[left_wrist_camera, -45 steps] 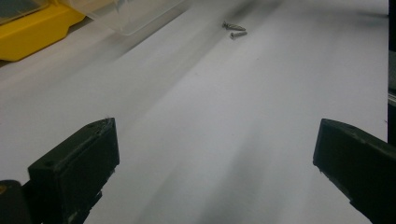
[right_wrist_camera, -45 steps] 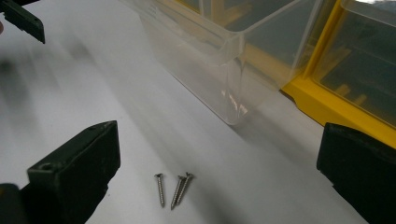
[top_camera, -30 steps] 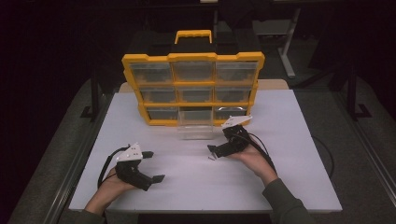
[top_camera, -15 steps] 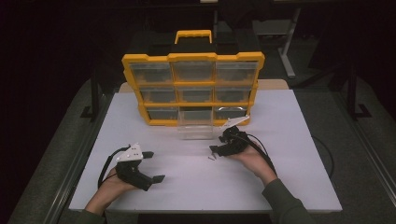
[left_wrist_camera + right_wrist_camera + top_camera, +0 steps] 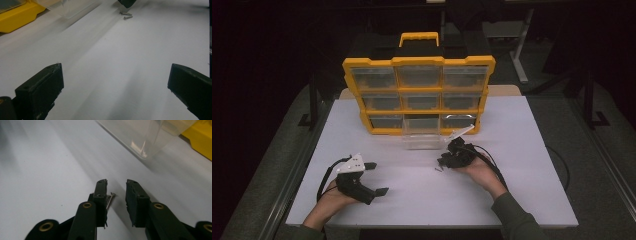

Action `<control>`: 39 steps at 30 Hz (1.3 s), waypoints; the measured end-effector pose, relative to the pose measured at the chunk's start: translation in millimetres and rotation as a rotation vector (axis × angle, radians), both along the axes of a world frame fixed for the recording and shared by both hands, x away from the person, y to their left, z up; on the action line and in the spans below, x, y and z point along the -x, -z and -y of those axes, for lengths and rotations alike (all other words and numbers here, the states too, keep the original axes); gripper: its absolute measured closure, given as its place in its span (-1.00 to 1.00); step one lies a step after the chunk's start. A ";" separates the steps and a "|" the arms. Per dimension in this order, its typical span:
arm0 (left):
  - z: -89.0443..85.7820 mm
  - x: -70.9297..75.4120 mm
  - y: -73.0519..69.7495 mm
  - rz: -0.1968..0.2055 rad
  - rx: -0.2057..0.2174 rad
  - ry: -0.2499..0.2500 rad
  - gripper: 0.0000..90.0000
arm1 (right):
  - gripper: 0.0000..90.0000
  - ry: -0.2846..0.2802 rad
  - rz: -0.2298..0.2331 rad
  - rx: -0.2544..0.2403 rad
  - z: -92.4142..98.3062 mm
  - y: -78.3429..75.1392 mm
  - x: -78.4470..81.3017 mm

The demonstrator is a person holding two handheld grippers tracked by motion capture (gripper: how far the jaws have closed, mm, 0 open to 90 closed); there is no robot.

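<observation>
Two small screws (image 5: 126,15) lie on the white desk (image 5: 532,165) near the clear drawer (image 5: 422,140). The right tongs (image 5: 116,188) have just been closing around one screw (image 5: 109,200), not pinching yet. The left tongs (image 5: 115,82) rest spread wide, empty.

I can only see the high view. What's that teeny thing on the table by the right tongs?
Observer: The right gripper view shows a small silver metal screw lying between the right tongs, which have just been closing but aren't pinching it.
Operator: Just one?
Observer: The left gripper view shows two screws side by side.
Operator: Are the left tongs holding something?
Observer: No, they stand wide open over the bare white table.
</observation>
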State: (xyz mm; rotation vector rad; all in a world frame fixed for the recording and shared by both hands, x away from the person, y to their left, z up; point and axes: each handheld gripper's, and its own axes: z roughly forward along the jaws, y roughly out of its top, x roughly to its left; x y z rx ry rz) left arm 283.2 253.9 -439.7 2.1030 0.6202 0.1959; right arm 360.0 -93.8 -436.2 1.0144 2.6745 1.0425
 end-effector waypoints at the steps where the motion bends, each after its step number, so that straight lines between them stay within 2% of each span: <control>1: 0.0 0.0 0.1 0.000 0.000 0.000 -0.99 | 0.58 0.001 -0.002 0.003 -0.3 0.4 0.1; 19: -0.2 0.1 0.4 -0.002 0.000 0.000 -0.99 | 0.68 -0.008 -0.015 0.036 -2.9 6.8 -0.7; 39: -0.3 0.3 0.3 -0.002 0.003 0.000 -0.99 | 0.73 -0.015 -0.022 0.026 -2.6 6.9 -0.6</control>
